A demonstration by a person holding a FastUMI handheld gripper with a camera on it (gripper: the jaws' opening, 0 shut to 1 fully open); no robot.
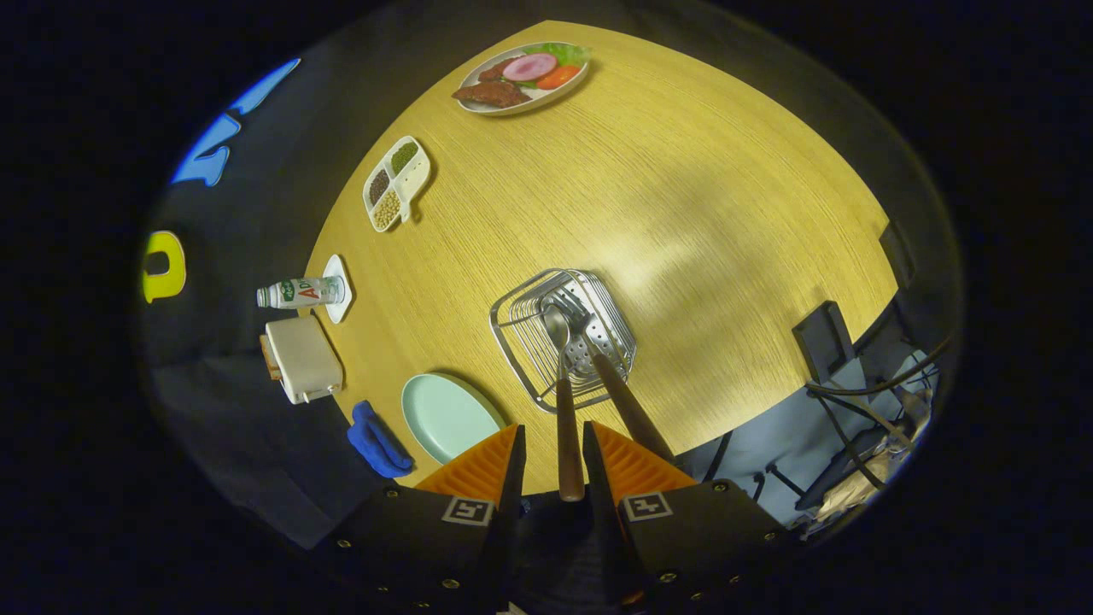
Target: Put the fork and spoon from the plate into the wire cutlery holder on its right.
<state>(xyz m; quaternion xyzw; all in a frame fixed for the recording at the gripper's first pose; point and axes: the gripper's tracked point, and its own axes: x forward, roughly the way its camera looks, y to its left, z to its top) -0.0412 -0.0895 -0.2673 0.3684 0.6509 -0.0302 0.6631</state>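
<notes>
Gripper [552,465] fingers clamping wood-handled spoon [564,401] over square wire holder [559,337].

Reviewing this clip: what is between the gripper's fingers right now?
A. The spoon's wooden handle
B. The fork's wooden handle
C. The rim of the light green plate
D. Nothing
A. The gripper is shut on the spoon, whose bowl hangs over the wire cutlery holder; the fork already leans in the holder, and the plate is bare.
</notes>
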